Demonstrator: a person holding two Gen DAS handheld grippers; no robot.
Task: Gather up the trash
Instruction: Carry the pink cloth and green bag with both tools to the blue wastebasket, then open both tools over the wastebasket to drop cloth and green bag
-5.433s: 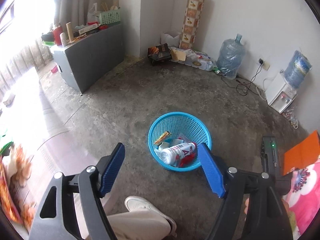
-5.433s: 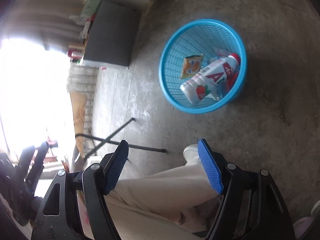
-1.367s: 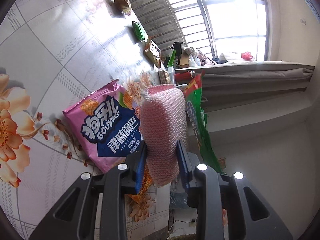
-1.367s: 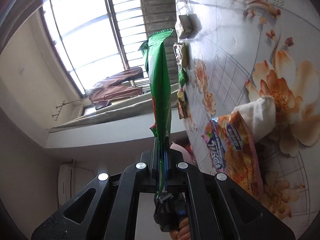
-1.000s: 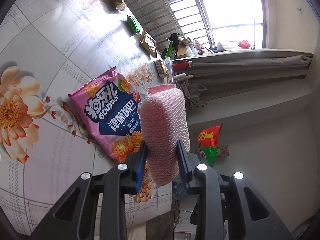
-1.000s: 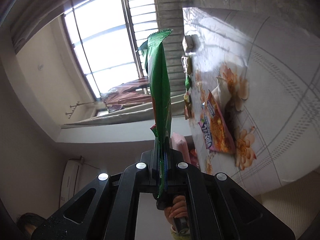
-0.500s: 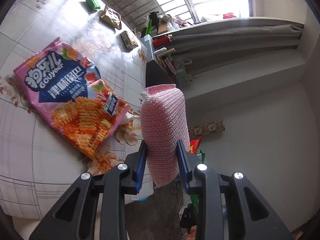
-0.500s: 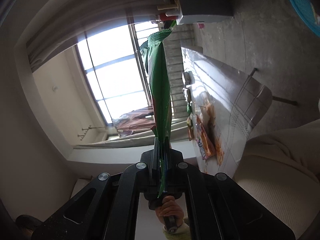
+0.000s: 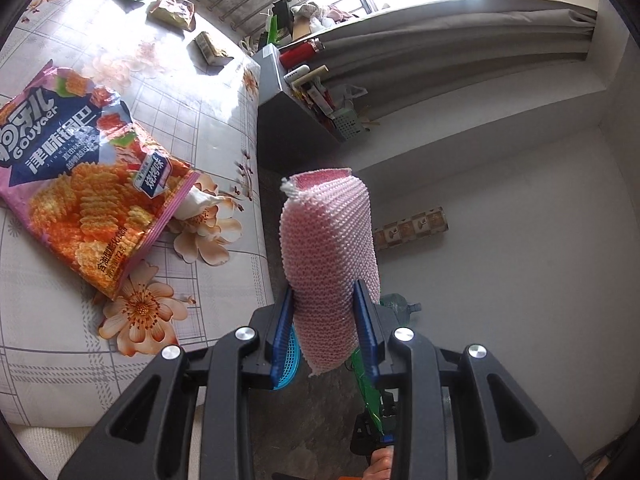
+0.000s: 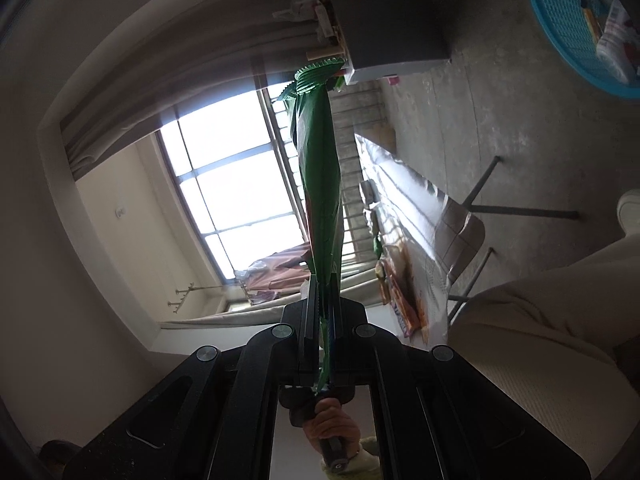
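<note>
We hold one item in each set of tongs. The left tongs point(image 9: 325, 334) are clamped across the lower part of a pink scouring sponge point(image 9: 328, 264), one blue pad against each broad face, and most of its length stands free beyond them. We judge the sponge light, soft and compressible, with a knobbly knitted cover that grips the pads well; a hold across the middle of the broad faces suits it, and slip is unlikely.

The right tongs point(image 10: 323, 336) are pressed together on the bottom edge of a green snack wrapper point(image 10: 320, 184), which stands edge-on to the camera up to its crimped top seal. We judge it near weightless, thin, limp and slick. It needs a firm pinch on a flat seam, and it may cling to a pad at release.

Beyond the left tongs, on the floral counter point(image 9: 48, 320), lies a pink chip bag point(image 9: 84, 184) with a white tissue point(image 9: 198, 202) at its open right end; smaller packets sit farther off near the window.

The blue basket point(image 10: 568, 36) stands on the concrete floor, at the top right of the right wrist view, well apart from both held items. It already contains some trash.
</note>
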